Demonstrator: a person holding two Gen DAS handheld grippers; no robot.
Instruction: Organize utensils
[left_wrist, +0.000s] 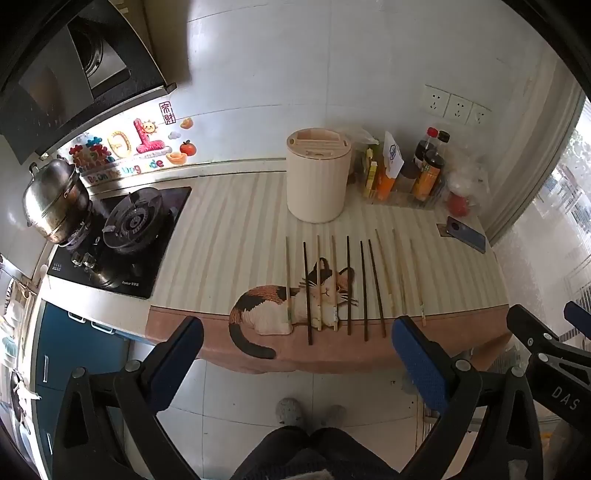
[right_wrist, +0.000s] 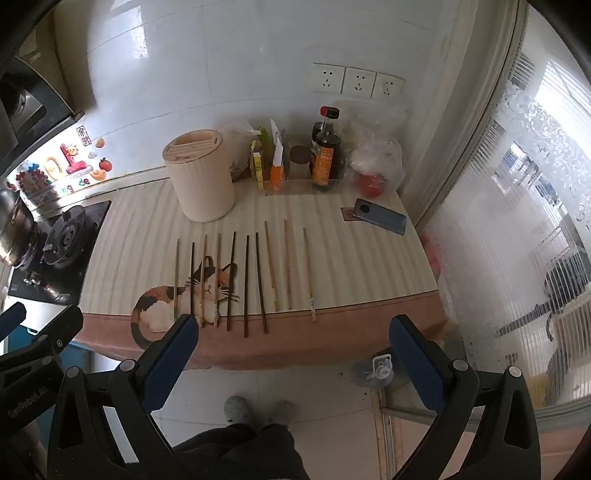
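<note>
- Left claw (left_wrist: 297, 349) is spread wide, holding nothing, hanging off the near edge of the surface (left_wrist: 236, 221).
- Right claw (right_wrist: 293, 347) is likewise spread and bare.
- Ten chopsticks (left_wrist: 349, 286) lie side by side on the surface, just before the cream holder (left_wrist: 317, 177).

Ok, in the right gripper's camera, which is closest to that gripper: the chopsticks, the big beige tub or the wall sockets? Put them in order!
From the right gripper:
1. Chopsticks, lined up at the counter's front edge.
2. Beige tub, standing behind them, toward the left.
3. Wall sockets, up on the tiled back wall.
</note>
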